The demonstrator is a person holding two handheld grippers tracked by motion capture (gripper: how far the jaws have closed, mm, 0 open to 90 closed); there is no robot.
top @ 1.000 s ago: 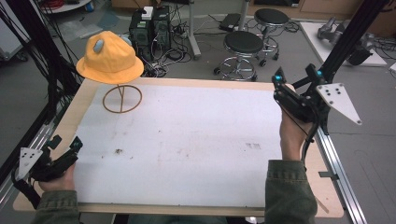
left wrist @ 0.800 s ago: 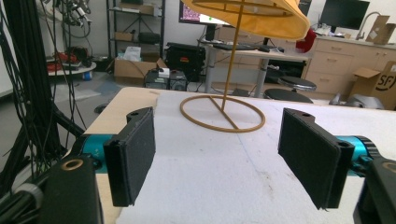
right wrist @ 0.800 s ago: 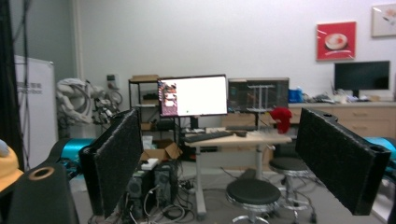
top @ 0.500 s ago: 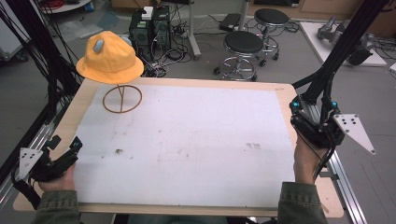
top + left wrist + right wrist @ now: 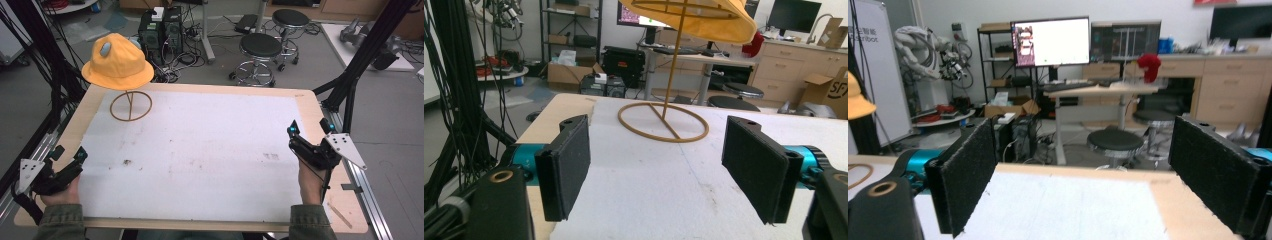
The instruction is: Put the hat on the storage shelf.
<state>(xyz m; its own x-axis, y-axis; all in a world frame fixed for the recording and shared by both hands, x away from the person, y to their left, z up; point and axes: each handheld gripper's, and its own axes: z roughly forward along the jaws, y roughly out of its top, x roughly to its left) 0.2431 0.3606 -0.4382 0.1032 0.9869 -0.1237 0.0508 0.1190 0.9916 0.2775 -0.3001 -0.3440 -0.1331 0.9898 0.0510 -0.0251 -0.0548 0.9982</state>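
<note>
From above, the yellow hat (image 5: 118, 62) sits on top of its thin wire stand (image 5: 130, 105) at the far left corner of the white table (image 5: 200, 150), well apart from both tools. The left gripper (image 5: 67, 160) rests at the near left edge, jaws spread with nothing between them. The right gripper (image 5: 307, 131) hovers low over the table's right edge; its jaws have just been opening and stand wide, empty. Looking along the left gripper (image 5: 659, 165), the two black pads gape apart over bare table, and the stand's ring base (image 5: 663, 122) lies ahead with the hat's brim (image 5: 694, 20) above it. Along the right gripper (image 5: 1083, 175), the pads are wide open over the table's far edge, with a black stool (image 5: 1120, 140) beyond and a sliver of the hat (image 5: 858, 100) at the left.
</note>
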